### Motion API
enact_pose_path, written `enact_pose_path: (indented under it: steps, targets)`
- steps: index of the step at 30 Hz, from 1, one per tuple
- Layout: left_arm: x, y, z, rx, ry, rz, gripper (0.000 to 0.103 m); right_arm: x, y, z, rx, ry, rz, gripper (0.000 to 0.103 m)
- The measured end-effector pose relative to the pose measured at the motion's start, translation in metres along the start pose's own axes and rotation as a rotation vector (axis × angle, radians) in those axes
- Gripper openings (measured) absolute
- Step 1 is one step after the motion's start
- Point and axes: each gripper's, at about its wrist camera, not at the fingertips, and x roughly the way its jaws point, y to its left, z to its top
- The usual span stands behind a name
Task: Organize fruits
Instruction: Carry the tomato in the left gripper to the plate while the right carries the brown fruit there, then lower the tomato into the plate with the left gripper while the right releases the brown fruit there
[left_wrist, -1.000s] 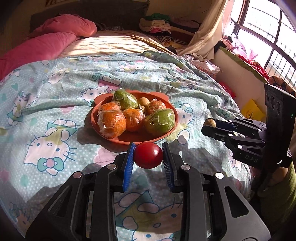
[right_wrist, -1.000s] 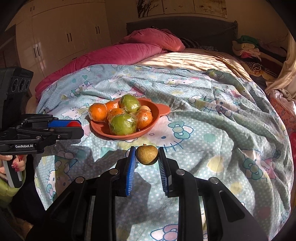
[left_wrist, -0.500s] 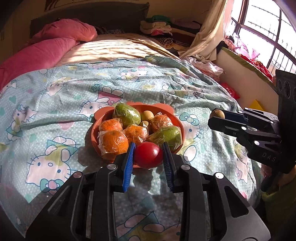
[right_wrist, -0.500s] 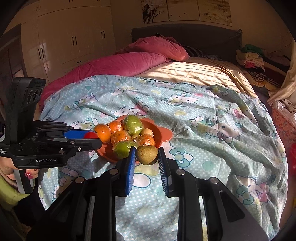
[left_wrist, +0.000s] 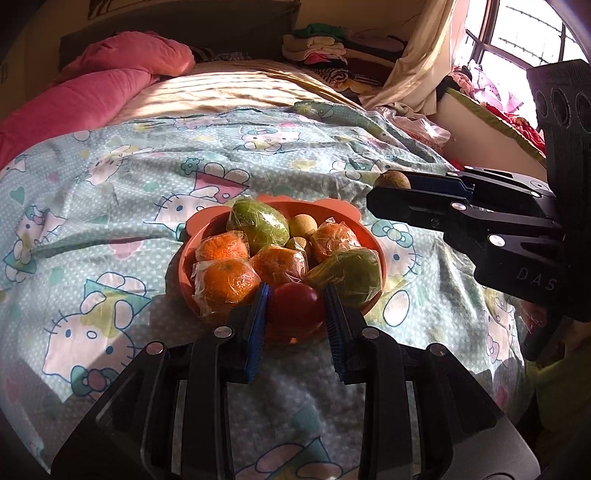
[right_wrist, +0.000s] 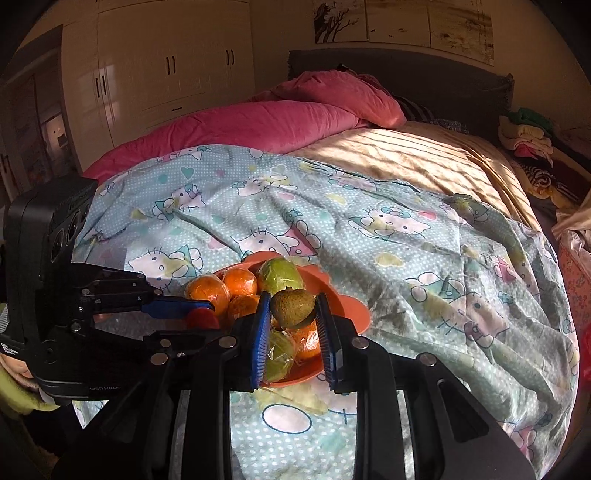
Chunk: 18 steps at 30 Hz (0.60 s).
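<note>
The pink duvet (left_wrist: 70, 107) banks up along the bed's left side, with a wide stretch of cat-print sheet (left_wrist: 110, 206) between it and the bowl (left_wrist: 186, 258). The left gripper (left_wrist: 295, 314) is clamped on a red fruit (left_wrist: 293, 304) at the bowl's near rim, its blue pads (left_wrist: 256, 325) pressing both sides; the fruit sits low between a wrapped orange (left_wrist: 225, 282) and a wrapped green fruit (left_wrist: 349, 273), with little gap either way. The bowl is heaped: more wrapped oranges, another green fruit (left_wrist: 258, 225) and small brown ones at the back. Right of the bowl, the right gripper (right_wrist: 291, 314) grips a kiwi (right_wrist: 293, 308), held above the bowl's right part, clear of the pile. Bare sheet runs on from there to the bed's right edge, where clothes (left_wrist: 317, 48) and a curtain (left_wrist: 417, 74) crowd the window side. The right gripper's body reads "DAS"; the left one's reads "GenRobo", the rest cut off.
</note>
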Motion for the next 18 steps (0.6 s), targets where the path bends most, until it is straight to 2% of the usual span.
enact_pose_path:
  steps: [18]
  targets:
    - [0.015, 0.005, -0.004, -0.012, 0.032, 0.009, 0.022, 0.039, 0.000, 0.010, -0.033, 0.074, 0.063, 0.023]
